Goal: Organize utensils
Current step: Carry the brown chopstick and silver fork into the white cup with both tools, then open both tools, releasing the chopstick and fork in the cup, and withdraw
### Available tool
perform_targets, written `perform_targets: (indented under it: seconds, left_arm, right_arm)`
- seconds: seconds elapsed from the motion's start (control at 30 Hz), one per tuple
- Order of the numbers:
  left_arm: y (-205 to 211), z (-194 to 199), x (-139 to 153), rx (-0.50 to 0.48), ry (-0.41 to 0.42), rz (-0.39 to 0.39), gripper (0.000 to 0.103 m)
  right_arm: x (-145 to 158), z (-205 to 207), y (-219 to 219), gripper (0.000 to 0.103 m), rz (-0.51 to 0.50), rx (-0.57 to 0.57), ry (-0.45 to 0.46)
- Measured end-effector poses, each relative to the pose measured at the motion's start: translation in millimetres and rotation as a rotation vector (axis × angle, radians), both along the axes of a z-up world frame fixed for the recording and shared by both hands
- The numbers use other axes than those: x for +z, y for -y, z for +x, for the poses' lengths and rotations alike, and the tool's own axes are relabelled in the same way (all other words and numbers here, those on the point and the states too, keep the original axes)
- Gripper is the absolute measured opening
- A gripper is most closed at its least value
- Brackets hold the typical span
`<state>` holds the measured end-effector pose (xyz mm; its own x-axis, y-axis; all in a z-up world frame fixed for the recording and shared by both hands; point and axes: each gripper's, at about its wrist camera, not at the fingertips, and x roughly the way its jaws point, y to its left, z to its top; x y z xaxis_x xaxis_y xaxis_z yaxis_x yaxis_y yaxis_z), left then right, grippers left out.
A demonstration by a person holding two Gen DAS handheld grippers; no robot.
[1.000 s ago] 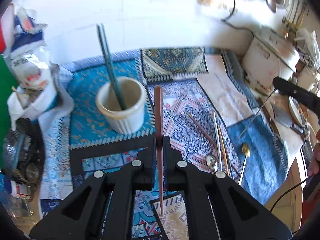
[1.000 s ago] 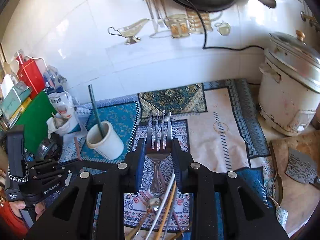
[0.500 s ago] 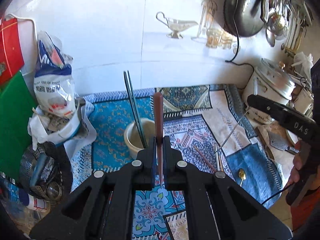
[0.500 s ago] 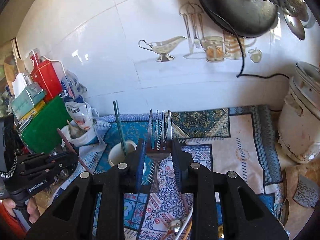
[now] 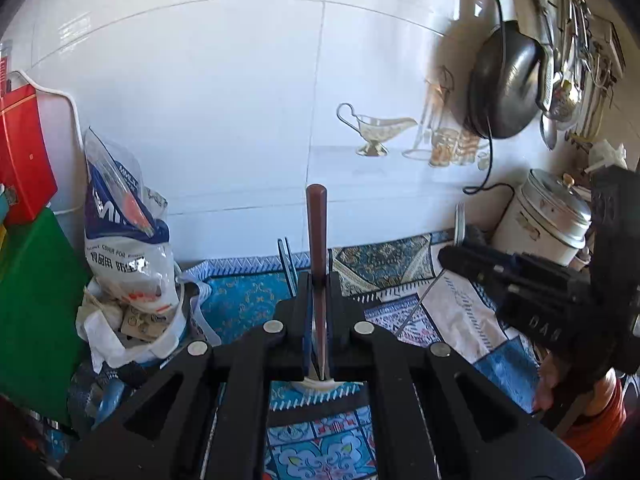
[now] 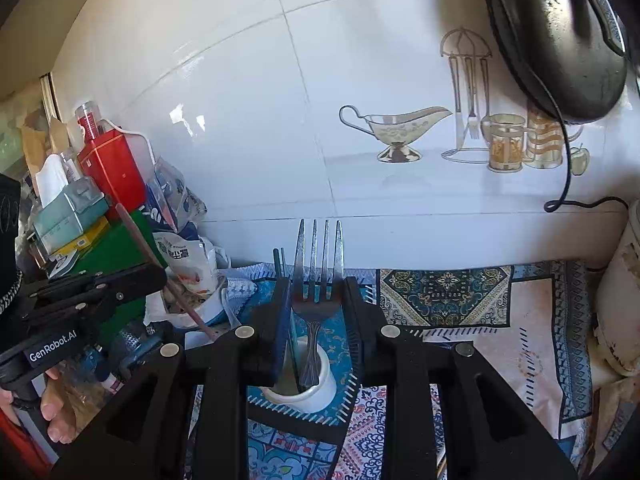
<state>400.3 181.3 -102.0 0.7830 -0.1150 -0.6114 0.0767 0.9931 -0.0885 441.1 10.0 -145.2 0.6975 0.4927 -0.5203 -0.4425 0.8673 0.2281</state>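
Observation:
My left gripper [image 5: 318, 280] is shut on a brown chopstick [image 5: 317, 232] that stands upright above the white cup, of which only a rim sliver [image 5: 318, 383] shows. My right gripper [image 6: 318, 280] is shut on a metal fork [image 6: 318, 264], tines up, its handle end reaching down into the white ceramic cup [image 6: 308, 388]. Dark green chopsticks [image 6: 278, 260] stand in the cup. In the right wrist view the left gripper [image 6: 80, 296] is at the left with the brown chopstick [image 6: 160, 272]. In the left wrist view the right gripper [image 5: 520, 280] is at the right.
A patterned blue cloth [image 6: 444, 296] covers the counter. A food bag [image 5: 120, 232], green board [image 5: 28, 312] and red tin [image 6: 112, 168] crowd the left. A white rice cooker [image 5: 548, 220] stands right. A black pan [image 6: 560, 32] hangs on the tiled wall.
Both grippers have tilted upright and moved over the cup. The fork's handle now reaches into the cup, and the brown chopstick stands vertically above it.

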Motion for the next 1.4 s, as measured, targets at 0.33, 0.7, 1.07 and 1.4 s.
perform_targets:
  seconds: [0.33, 0.7, 1.07, 1.4]
  left_arm:
    - [-28.5, 44.6, -47.9, 0.027, -0.086, -0.059, 0.004]
    - [-37.0, 66.2, -97.3, 0.003, -0.197, -0.112, 0.004]
    - [-31.0, 63.4, -97.8, -0.002, -0.213, -0.073, 0.006]
    - [-8.8, 33.6, -70.4, 0.014, -0.163, 0.008, 0.025]
  right_arm:
    - [-56.4, 34.4, -44.7, 0.023, -0.063, 0.035, -0.124]
    - [-110.0, 50.2, -65.7, 0.023, -0.187, 0.047, -0.218]
    - [-101.5, 46.7, -67.1, 0.024, -0.143, 0.063, -0.262]
    - [-49.1, 13.4, -23.9, 0.026, -0.104, 0.028, -0.159]
